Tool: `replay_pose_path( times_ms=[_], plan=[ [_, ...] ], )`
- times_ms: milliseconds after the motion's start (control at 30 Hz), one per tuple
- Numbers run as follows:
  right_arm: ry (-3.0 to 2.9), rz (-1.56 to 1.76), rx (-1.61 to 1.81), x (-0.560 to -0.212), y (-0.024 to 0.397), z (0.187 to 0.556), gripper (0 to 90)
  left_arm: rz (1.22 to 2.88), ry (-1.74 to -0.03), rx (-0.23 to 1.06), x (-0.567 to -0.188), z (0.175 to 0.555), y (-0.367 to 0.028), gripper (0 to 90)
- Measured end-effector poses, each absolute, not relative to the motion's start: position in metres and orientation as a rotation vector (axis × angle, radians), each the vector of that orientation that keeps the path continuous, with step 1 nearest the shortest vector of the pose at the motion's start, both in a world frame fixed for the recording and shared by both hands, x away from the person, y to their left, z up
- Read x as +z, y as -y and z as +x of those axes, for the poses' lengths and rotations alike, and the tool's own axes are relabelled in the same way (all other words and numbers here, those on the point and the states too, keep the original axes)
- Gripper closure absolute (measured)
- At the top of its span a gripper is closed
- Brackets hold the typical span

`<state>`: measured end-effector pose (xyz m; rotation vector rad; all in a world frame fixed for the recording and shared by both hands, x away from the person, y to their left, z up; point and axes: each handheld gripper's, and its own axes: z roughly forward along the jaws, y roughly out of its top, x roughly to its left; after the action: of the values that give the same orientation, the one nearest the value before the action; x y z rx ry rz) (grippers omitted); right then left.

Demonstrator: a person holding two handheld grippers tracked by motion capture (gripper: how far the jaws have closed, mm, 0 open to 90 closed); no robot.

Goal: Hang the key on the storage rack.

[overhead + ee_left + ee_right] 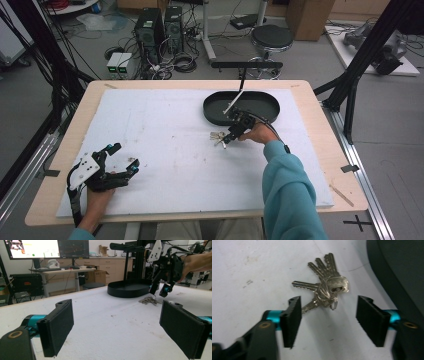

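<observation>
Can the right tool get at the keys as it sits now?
Probably yes. The right tool is open just above the keys, which lie flat on the white mat beside the black tray, nothing between.

The bunch of keys (325, 287) is plain silvery metal, ring included. The tray (241, 108) is solid black, no pattern at all. The board (165, 150) on the table (320, 125) is white-ish with little dark smudges and specks, and the table rim is pale wood. Both the right gripper (328, 320) and the left gripper (117, 327) are black with teal bits behind the jaws. The person's sleeve (290, 190) is teal too. The left gripper carries a light grey plate (84, 170).
</observation>
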<state>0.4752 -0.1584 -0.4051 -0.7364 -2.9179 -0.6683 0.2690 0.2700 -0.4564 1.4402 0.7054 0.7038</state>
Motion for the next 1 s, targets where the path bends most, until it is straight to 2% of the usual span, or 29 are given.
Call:
replay_pose_path(
  times_ms=[67, 100, 200, 433, 467, 1000],
  plan=[
    [2.924, -0.742, -0.663, -0.4052, 0.158, 0.4751, 41.0, 1.441, -0.706, 0.705, -0.4563, 0.2689, -0.2699, 12.5],
    [2.917, -0.734, -0.661, -0.4057, 0.1579, 0.4755, 45.8, 1.44, -0.706, 0.705, -0.4564, 0.2689, -0.2699, 12.5],
    [2.931, -0.736, -0.651, -0.4059, 0.1581, 0.4763, 52.2, 1.44, -0.705, 0.705, -0.4564, 0.2689, -0.2699, 12.5],
    [2.944, -0.723, -0.636, -0.4072, 0.1574, 0.4766, 59.7, 1.441, -0.706, 0.705, -0.4563, 0.2689, -0.2699, 12.5],
    [2.959, -0.713, -0.634, -0.407, 0.1569, 0.4768, 63.6, 1.441, -0.705, 0.705, -0.4564, 0.2689, -0.2699, 12.5],
    [2.982, -0.708, -0.615, -0.4087, 0.1532, 0.4759, 76.9, 1.44, -0.706, 0.706, -0.4563, 0.2689, -0.27, 12.5]
  ],
)
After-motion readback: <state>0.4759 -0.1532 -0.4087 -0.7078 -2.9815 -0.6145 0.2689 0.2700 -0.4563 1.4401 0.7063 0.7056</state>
